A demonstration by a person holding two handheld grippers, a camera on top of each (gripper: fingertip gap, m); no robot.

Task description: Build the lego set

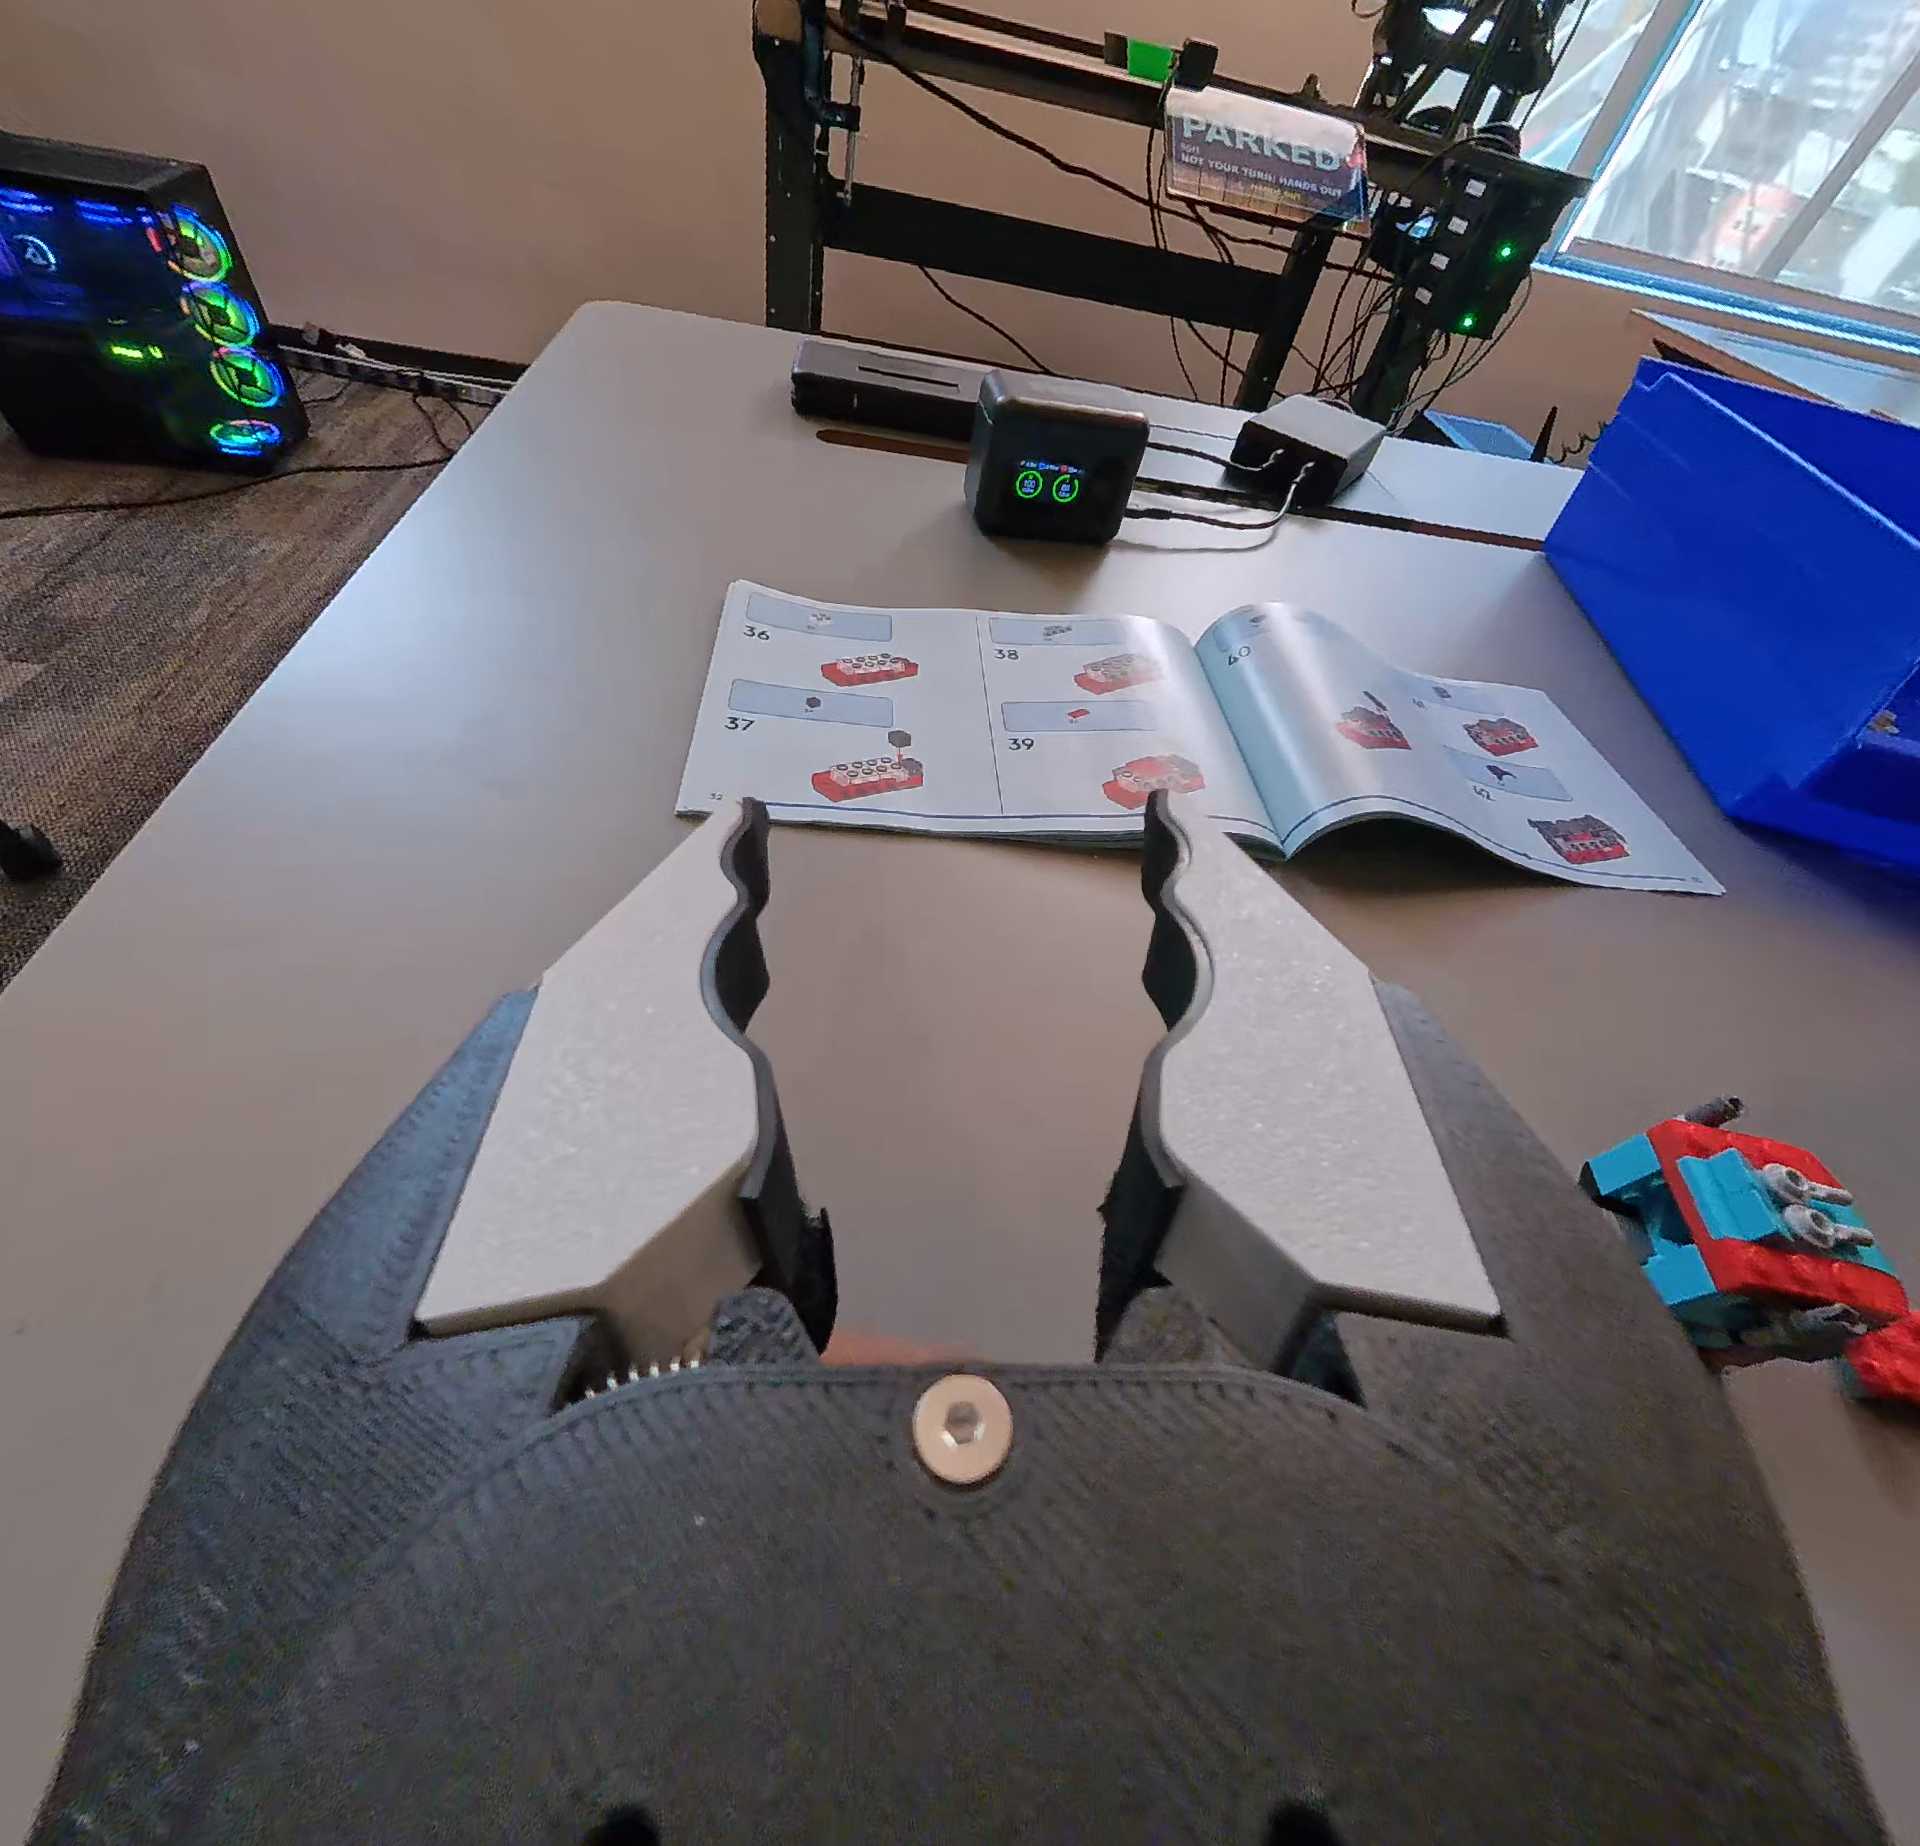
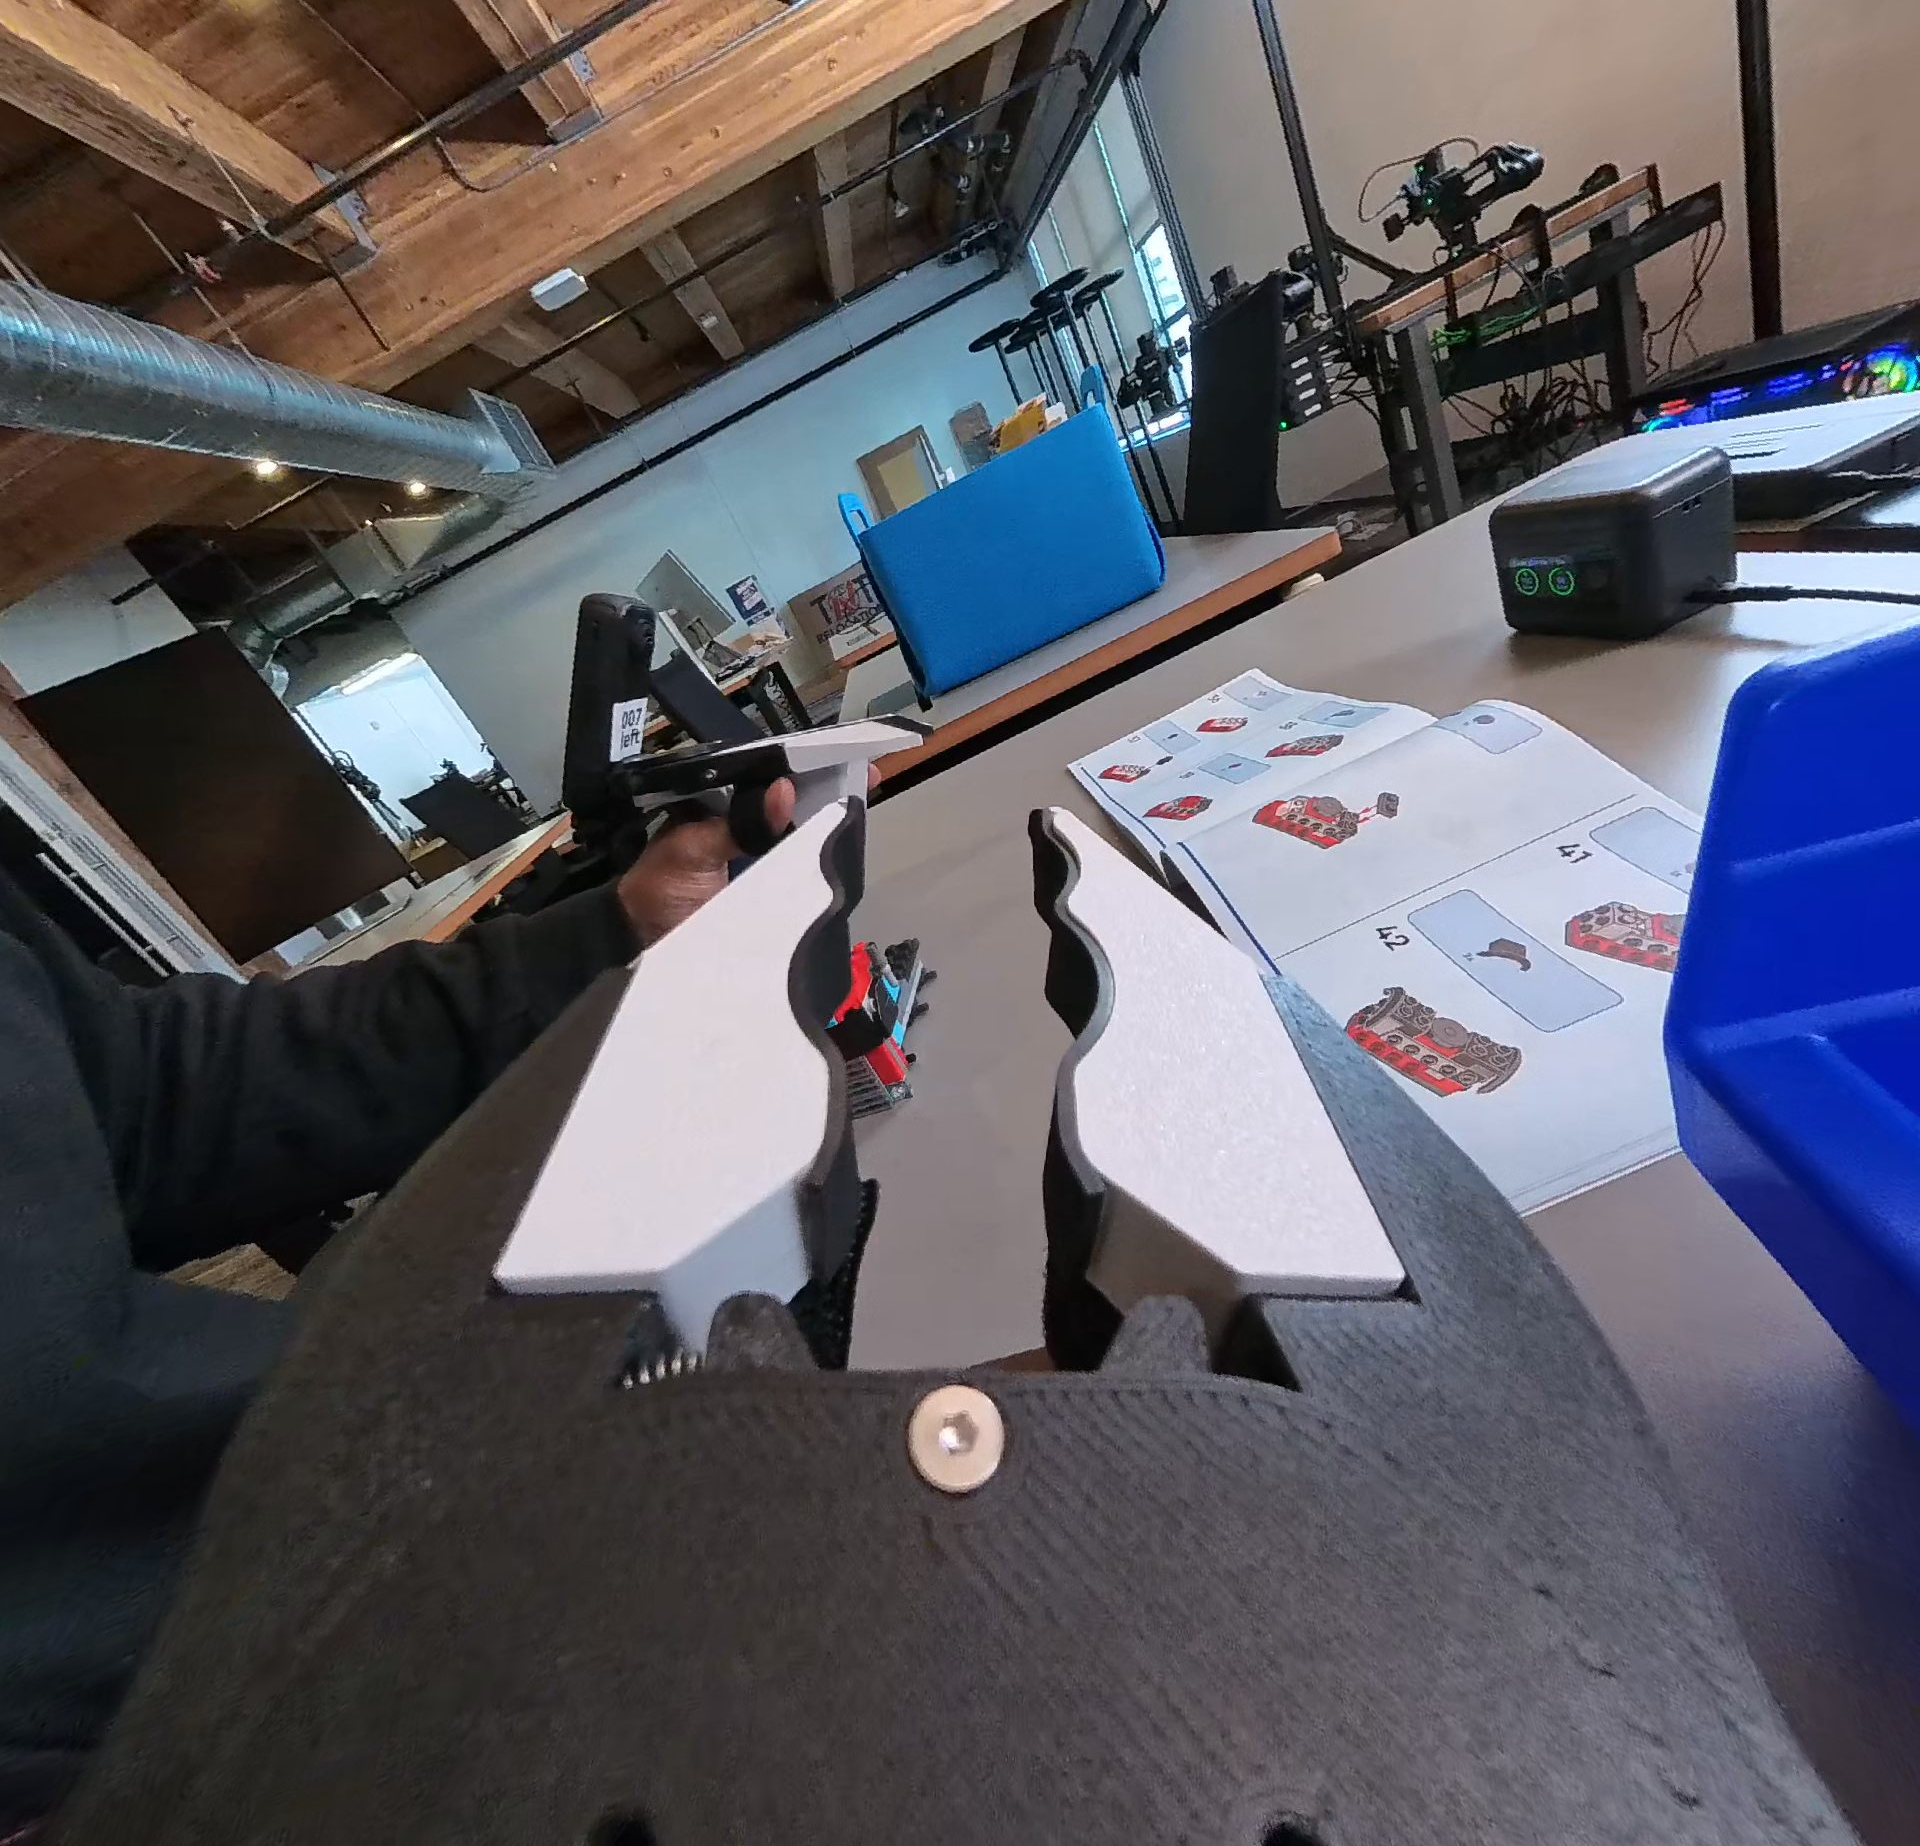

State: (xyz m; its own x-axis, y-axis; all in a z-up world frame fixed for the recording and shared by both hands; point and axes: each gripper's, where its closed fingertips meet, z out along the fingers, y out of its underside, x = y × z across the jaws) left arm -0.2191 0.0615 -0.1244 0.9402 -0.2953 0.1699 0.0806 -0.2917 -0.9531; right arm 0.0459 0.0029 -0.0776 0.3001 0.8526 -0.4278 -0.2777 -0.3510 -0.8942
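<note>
A partly built red and teal lego model (image 1: 1766,1246) lies on the grey table (image 1: 468,757) to the right of my left gripper (image 1: 956,820), which is open and empty above the bare tabletop. The open instruction booklet (image 1: 1143,736) lies just beyond its fingertips. In the right wrist view the same model (image 2: 883,1017) lies on the table between and beyond the fingers of my right gripper (image 2: 945,830), which is open and empty. The booklet (image 2: 1434,923) lies to its right. The left gripper (image 2: 769,757) shows farther off, held in a hand.
A blue plastic bin (image 1: 1766,612) stands at the right, close to my right gripper (image 2: 1808,1017). A black box with a small lit screen (image 1: 1055,466) and a black adapter (image 1: 1304,446) with cables sit at the table's far side. A lit computer case (image 1: 135,310) stands on the floor at left.
</note>
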